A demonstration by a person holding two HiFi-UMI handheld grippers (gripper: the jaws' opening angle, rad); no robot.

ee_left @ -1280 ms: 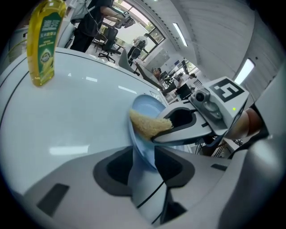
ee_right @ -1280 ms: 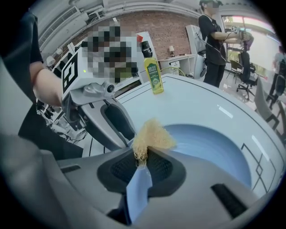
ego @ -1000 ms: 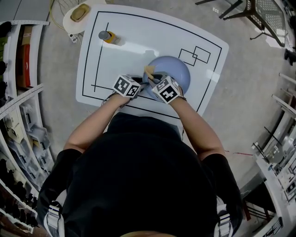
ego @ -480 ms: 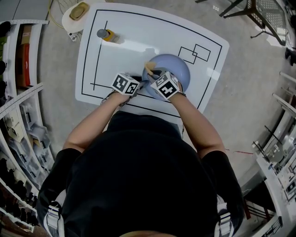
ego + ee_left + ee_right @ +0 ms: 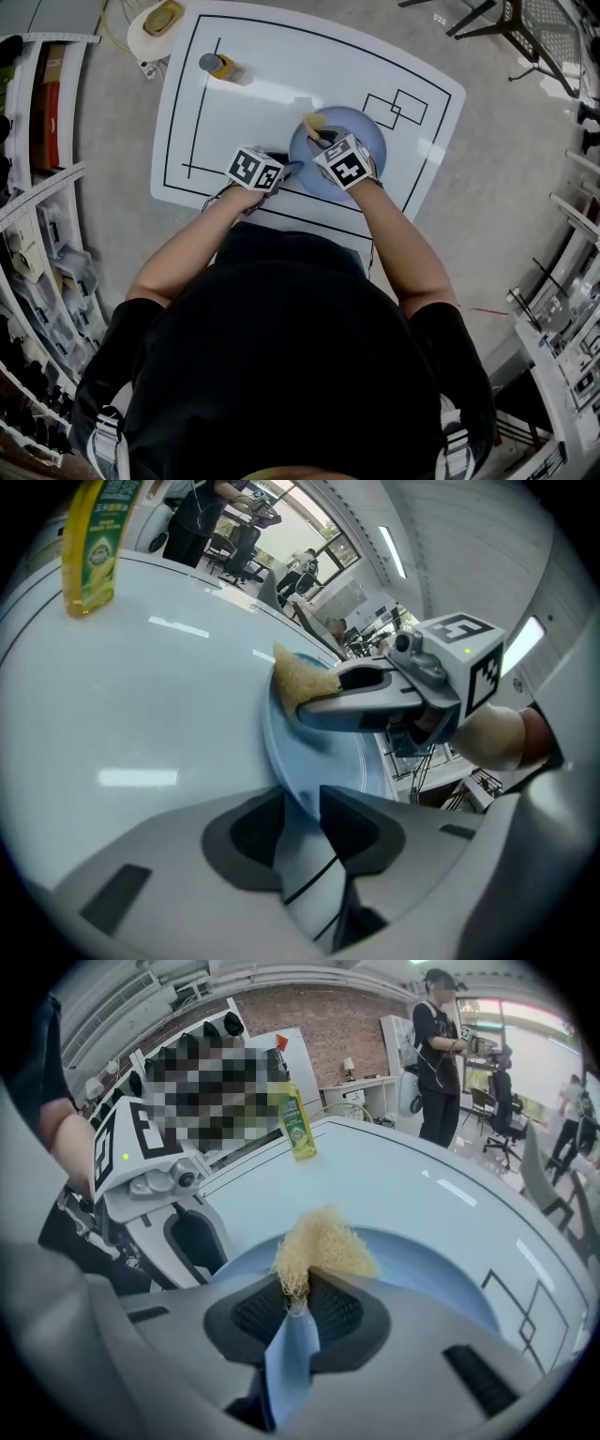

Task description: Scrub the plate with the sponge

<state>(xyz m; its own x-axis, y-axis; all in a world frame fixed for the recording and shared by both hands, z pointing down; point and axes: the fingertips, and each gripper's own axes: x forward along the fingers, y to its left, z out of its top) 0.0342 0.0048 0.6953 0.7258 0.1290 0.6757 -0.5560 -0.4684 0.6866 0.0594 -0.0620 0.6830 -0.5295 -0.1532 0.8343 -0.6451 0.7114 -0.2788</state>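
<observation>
Fingers of your left gripper (image 5: 298, 808) have just been closing onto the near rim of the plate (image 5: 330, 761), fingers of your right gripper (image 5: 301, 1290) pinch the sponge (image 5: 323, 1241) down on its face: scrub hard and that thin rim hold may slip, sending the plate skating over the desk (image 5: 403, 1185).

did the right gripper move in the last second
Yes. In the head view the right gripper has slid the sponge slightly further across the plate, toward the rectangles drawn on the table.
</observation>
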